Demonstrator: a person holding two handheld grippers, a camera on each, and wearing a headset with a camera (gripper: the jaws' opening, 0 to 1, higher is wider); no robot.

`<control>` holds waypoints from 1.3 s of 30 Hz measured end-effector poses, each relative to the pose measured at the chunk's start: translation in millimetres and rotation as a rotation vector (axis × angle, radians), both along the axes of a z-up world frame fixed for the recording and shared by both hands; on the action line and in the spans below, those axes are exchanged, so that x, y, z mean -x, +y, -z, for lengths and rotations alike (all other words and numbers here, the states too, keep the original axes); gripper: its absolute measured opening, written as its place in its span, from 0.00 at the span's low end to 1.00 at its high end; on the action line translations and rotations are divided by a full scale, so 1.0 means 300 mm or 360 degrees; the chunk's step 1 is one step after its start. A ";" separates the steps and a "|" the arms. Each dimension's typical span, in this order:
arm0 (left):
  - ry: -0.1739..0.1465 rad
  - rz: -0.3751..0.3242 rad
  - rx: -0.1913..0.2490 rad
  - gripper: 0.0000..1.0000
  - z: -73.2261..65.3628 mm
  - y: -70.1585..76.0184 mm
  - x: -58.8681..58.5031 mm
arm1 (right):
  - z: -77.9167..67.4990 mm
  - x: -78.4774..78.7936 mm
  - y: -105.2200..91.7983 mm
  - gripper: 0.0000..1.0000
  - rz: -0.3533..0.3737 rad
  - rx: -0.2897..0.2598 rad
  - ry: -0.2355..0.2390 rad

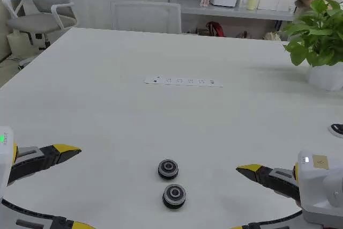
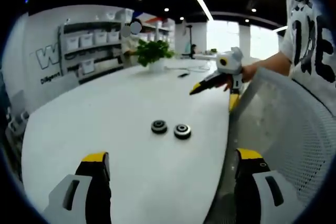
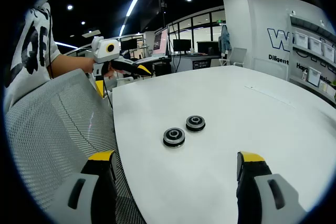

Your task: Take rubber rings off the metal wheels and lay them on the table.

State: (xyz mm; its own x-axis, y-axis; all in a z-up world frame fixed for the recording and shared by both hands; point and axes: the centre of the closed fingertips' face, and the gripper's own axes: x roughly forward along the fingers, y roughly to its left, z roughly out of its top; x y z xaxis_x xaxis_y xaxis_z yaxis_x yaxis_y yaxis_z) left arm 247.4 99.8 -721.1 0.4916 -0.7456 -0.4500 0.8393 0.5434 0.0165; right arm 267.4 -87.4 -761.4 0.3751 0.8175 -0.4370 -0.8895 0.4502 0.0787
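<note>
White table (image 1: 161, 52) in an office, shelving along the back wall, a plant (image 1: 316, 25) at the far right corner, a power strip (image 1: 183, 81) lying flat mid-table.

I see two wheels (image 1: 168, 169) (image 1: 174, 196) flat on the table near my edge, just beside each other with a small gap, one slightly farther from me than the other. They sit between the two claws, apart from both, roughly centred.

Left gripper (image 1: 83, 187) is at the left edge, jaws spread wide, nothing in them. Right gripper (image 1: 237, 198) comes in from the right, jaws also spread wide, empty. Both point inward at the wheels. In each gripper view the wheels lie ahead of the jaw tips, not between them.

Count: two wheels, two rings, two grippers.

Each wheel is a grey metal hub with a dark bore, and a black ring still seated around the rim.
</note>
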 end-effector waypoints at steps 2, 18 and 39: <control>0.0000 -0.0001 0.0005 1.00 -0.002 -0.001 -0.002 | 0.002 0.000 -0.001 0.91 -0.0002 0.0006 0.0001; 0.0002 -0.0005 -0.0009 1.00 -0.004 0.015 0.002 | 0.007 0.007 -0.003 0.90 -0.0023 0.0028 0.0009; 0.0010 -0.0003 -0.0014 1.00 -0.001 0.020 0.009 | 0.003 0.009 0.004 0.89 -0.0043 0.0043 0.0003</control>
State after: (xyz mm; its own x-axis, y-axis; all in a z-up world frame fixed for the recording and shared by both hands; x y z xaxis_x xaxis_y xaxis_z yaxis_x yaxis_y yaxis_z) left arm 244.8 105.9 -720.7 0.4901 -0.7408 -0.4594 0.8384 0.5448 0.0159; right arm 264.8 -86.2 -762.2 0.3521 0.8152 -0.4598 -0.9011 0.4280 0.0688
